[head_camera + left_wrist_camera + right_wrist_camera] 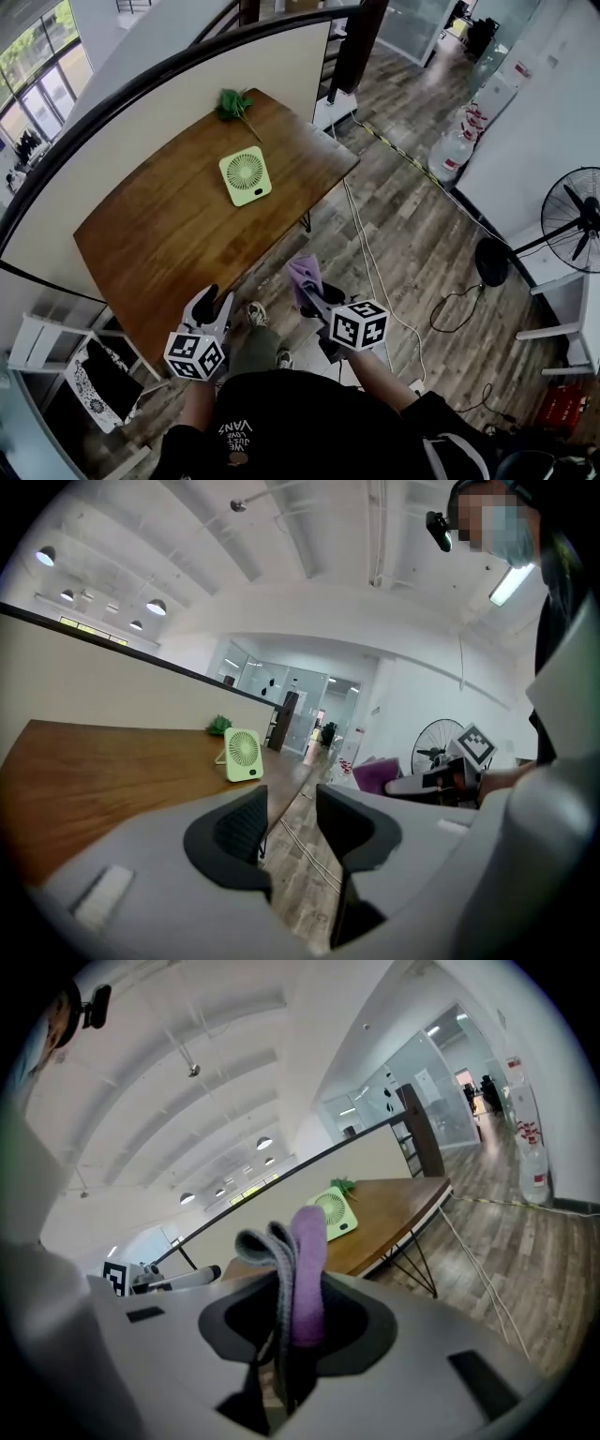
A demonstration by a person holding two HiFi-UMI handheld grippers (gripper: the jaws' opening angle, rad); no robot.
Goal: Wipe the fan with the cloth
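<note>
My left gripper [217, 298] is nearest me, low over the wood-plank floor [412, 253] just short of the table's near edge; its jaws stand wide apart with nothing between them, only floorboards showing through the gap, and its marker cube [195, 356] sits at the back by my hand; my right gripper [314, 298] is beside it, off the table's near corner, its jaws closed on a folded cloth [304, 274], purple on one face and grey on the other, the fold sticking up above the pads; its own marker cube [361, 324] faces up at me; a thin white cable [370, 253] runs along the floor past the right gripper; beyond both grippers is the brown wooden table [159, 234], and the small light-green desk fan [246, 175] stands propped on it towards the far side, grille facing my way, well apart from both grippers and from the cloth; further back, near the table's far corner, lies a green leafy sprig [234, 103]; a pale partition with a dark rail [187, 84] runs along the table's long side; off to the right, well away, are water bottles [455, 145] against the wall and a black pedestal fan [581, 206].
</note>
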